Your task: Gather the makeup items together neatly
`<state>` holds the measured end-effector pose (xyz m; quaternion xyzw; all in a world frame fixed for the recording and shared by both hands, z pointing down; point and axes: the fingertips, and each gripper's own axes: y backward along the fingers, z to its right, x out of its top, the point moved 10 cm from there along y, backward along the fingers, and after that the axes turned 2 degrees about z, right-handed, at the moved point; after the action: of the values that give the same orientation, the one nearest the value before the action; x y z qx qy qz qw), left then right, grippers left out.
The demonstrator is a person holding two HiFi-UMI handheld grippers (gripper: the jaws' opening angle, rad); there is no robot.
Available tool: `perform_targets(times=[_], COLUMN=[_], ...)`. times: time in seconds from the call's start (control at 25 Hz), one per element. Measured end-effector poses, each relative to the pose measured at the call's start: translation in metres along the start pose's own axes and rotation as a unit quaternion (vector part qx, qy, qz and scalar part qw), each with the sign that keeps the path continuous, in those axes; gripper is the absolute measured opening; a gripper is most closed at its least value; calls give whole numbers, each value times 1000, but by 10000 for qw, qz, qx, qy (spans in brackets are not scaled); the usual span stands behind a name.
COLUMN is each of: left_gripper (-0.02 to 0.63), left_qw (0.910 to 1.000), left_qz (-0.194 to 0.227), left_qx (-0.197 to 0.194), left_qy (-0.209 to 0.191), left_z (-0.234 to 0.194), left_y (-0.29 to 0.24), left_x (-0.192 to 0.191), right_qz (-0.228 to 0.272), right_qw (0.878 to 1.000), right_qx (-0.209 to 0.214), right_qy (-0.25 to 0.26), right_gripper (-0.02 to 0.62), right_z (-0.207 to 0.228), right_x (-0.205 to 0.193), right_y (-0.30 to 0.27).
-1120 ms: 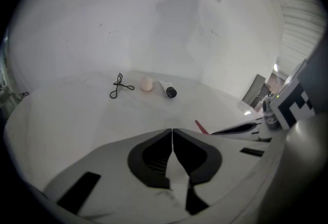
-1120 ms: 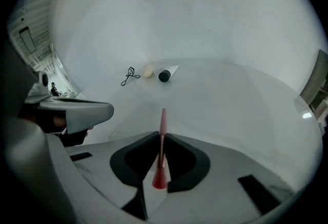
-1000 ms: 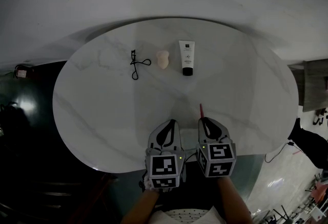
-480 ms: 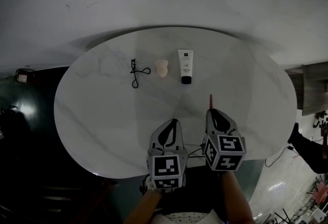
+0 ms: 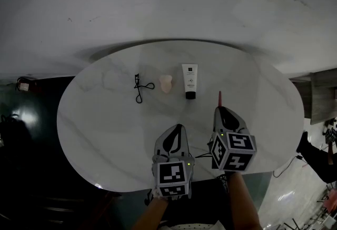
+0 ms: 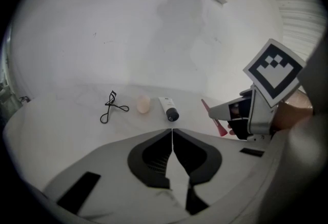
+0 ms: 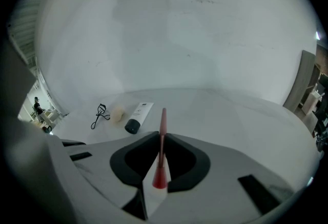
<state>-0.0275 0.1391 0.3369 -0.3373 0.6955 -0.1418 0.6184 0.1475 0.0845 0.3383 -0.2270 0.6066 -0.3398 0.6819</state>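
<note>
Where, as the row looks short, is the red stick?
The red stick is clamped in the right gripper, head view right of centre, near the white tube.

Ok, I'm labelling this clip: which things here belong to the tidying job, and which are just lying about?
Job: eyelash curler, sponge, tube, red brush in the right gripper.
Lying about: wooden cabinet, small box on the floor.
</note>
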Motion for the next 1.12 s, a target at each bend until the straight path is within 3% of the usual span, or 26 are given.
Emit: perform_targets(times=[1.12], left_gripper=[41], left_qw=[9999], left_qz=[110], left_qx=[105], left_qy=[51], left_z=[4], left_y=[-41], left_x=[25], right_qz=[-174], right_qw=[9995], right_qx=[-119], right_qy=[-230], right_gripper=[63], right_z=[16], right_x=[47], right_y=[-65])
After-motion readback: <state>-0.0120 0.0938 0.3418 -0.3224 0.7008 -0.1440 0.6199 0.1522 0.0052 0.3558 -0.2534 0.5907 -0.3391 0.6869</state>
